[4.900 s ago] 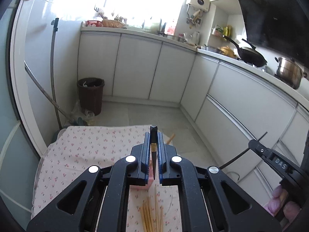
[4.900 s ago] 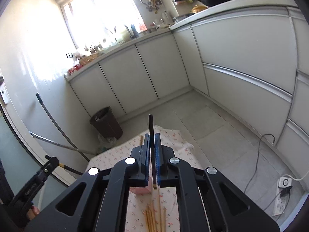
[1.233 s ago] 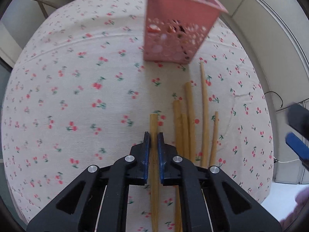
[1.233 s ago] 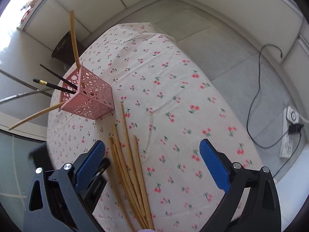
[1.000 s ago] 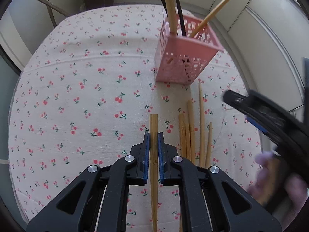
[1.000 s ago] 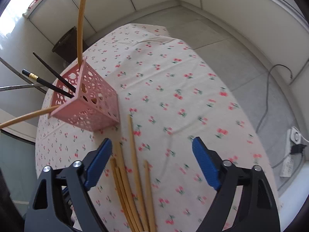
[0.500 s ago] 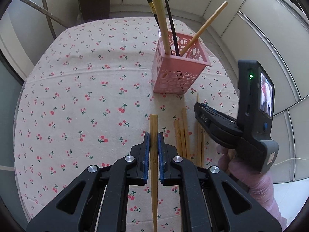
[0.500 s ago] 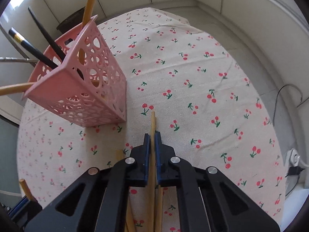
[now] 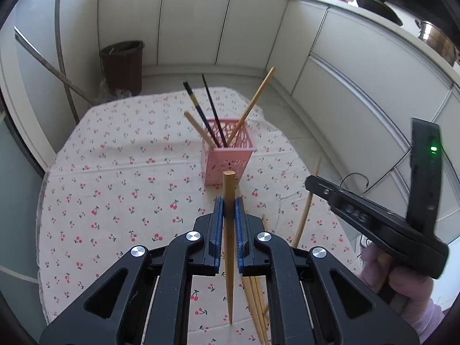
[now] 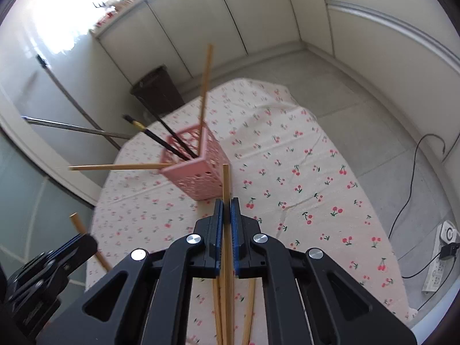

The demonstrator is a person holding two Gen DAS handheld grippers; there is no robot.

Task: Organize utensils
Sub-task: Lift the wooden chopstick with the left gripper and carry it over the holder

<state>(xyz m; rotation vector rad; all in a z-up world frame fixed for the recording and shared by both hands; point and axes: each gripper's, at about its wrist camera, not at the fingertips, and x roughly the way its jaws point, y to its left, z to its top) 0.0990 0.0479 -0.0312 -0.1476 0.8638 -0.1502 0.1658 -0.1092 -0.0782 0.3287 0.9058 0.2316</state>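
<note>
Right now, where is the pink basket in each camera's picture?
Left wrist view: the pink basket stands mid-picture on the cherry tablecloth, just beyond the left gripper.
Right wrist view: the basket is left of centre, just beyond the right gripper.
Shared landmark: the brown bin, on the floor behind the table in both.

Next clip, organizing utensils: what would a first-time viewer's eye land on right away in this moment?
Probably the pink perforated basket standing mid-table on the cherry-print tablecloth, with two black and two wooden chopsticks fanning out of it. Next, each gripper's own catch: the left gripper is shut on a wooden chopstick, and the right gripper on another wooden chopstick, both raised before the basket. Loose wooden chopsticks lie below.
</note>
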